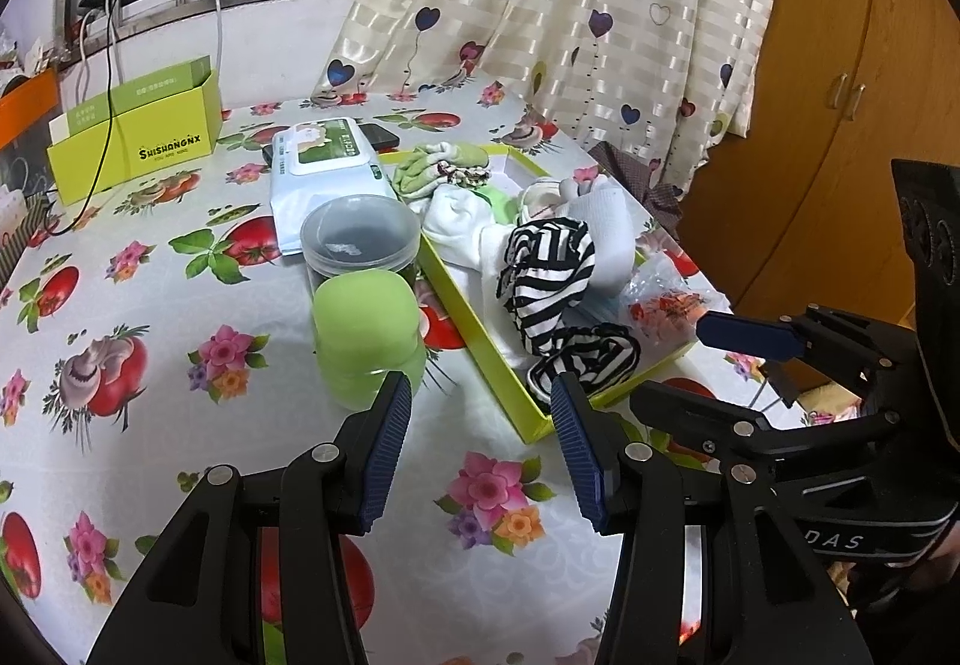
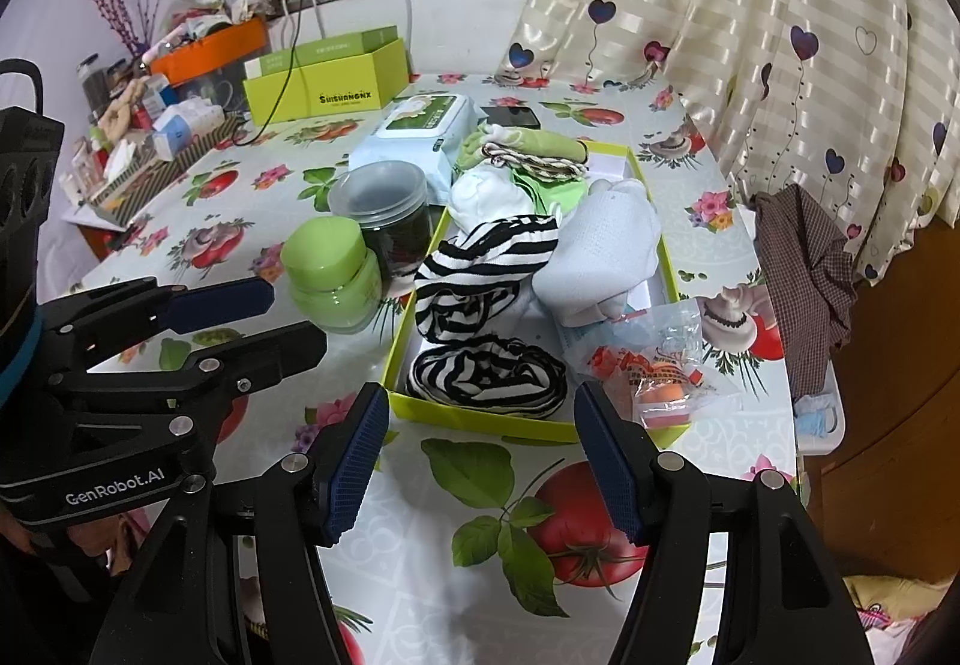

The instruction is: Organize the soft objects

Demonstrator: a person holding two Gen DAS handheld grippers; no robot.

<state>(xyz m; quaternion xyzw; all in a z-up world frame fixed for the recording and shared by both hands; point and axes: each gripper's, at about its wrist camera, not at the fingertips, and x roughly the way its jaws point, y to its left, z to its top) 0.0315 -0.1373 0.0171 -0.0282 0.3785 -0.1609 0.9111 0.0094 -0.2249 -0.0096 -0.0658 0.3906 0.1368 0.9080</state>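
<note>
Behind the table (image 1: 150, 461) hung a cream curtain (image 1: 576, 5) with heart balloons, and a brown wooden cupboard (image 1: 840, 95) stood at the right. On the table lay a cloth printed with tomatoes and flowers.

I held my left hand-held gripper (image 1: 480, 395) low over the cloth, its jaws wide apart and holding nothing. My right hand-held gripper (image 2: 480, 413) was also wide open and empty, just before the near wall of the tray (image 2: 480, 416).

This shallow yellow-green tray lay in the middle of the table and carried the soft things. Nearest to me lay a black-and-white striped cloth (image 2: 486, 374) in a heap, and a second striped piece (image 2: 492, 257) was behind it. A white towel (image 2: 606, 257) lay at the right side of the tray, and small green and white socks (image 2: 528, 155) were at the far end. A clear plastic bag (image 2: 654, 365) with orange things rested over the tray's near right corner.

Just left of the tray stood a green jar (image 2: 333, 275), and behind it, touching or almost touching, a clear jar (image 2: 384, 212) with dark contents. A pack of wipes (image 2: 420, 131) lay beyond them, and a green box (image 2: 330, 83) stood near the window. A checked cloth (image 2: 810, 275) hung at the table's right edge.
</note>
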